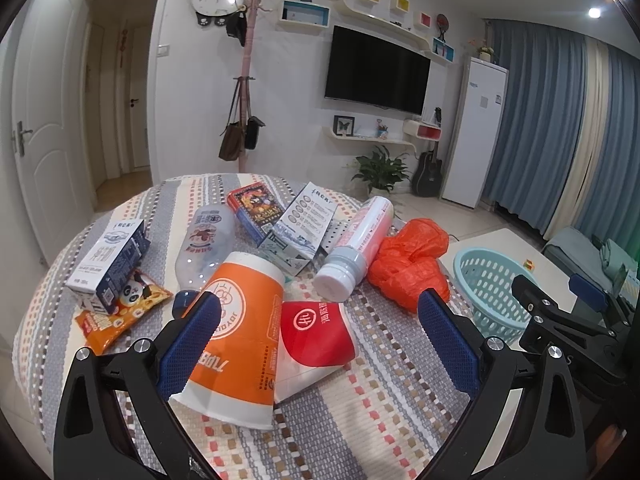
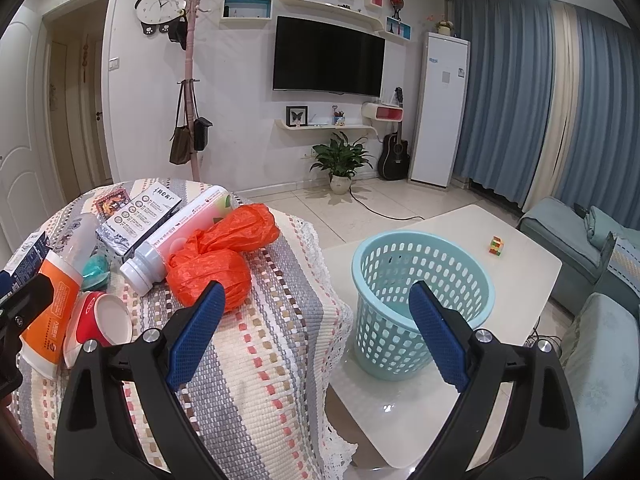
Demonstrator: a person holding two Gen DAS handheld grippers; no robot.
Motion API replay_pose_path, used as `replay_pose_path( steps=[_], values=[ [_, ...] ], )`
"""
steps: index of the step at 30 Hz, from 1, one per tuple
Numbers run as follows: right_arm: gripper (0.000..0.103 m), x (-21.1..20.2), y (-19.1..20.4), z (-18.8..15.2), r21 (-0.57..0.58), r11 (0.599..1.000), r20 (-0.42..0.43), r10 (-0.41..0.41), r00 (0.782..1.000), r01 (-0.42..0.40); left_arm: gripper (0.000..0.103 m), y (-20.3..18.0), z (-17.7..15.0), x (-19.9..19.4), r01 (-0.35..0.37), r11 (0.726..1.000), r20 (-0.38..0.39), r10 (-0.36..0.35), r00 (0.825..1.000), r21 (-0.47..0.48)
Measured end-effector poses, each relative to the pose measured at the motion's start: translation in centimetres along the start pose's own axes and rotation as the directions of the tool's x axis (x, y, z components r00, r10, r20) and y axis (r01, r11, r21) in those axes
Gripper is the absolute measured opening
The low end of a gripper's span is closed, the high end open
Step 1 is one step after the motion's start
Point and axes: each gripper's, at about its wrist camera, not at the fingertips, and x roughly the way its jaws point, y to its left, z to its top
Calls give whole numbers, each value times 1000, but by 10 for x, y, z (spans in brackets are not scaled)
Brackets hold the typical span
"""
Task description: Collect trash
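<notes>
A living room with a wall-mounted television (image 2: 328, 56), blue curtains and a pink coat stand holds a round worktop (image 1: 360, 400) under a striped woven cloth, littered with trash. Nearest the left gripper (image 1: 318, 334) lies an orange paper cup (image 1: 236, 344) on its side, with a red paper cup (image 1: 316, 332) touching it on the right. Behind them rest a clear plastic bottle (image 1: 204, 244), a white bottle with a grey cap (image 1: 356, 248), a flattened carton (image 1: 304, 228) and a red box (image 1: 256, 210). To the left, a dark blue milk carton (image 1: 108, 264) sits on a panda snack packet (image 1: 120, 316). A crumpled orange plastic bag (image 2: 216, 256) sits at the worktop's right edge. Just beyond that edge, a light blue perforated basket (image 2: 424, 304) stands on a lower white coffee table (image 2: 520, 264), which also carries a small puzzle cube (image 2: 496, 246). The left gripper's blue fingers (image 1: 192, 344) are spread wide around the cups, gripping nothing. The right gripper (image 2: 316, 330) hangs wide open and empty, between the bag and the basket.
</notes>
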Motion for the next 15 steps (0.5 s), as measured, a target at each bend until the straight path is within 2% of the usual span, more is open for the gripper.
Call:
replay_pose_path(
  steps=[11, 15],
  values=[
    [88, 0, 1, 0, 0, 1000, 1, 0, 1000, 0, 95, 4, 0, -1, -6, 1000, 3, 6, 1000, 1],
    [88, 0, 3, 0, -4, 1000, 10, 1, 1000, -1, 95, 20, 0, -8, -29, 1000, 20, 29, 999, -1]
  ],
)
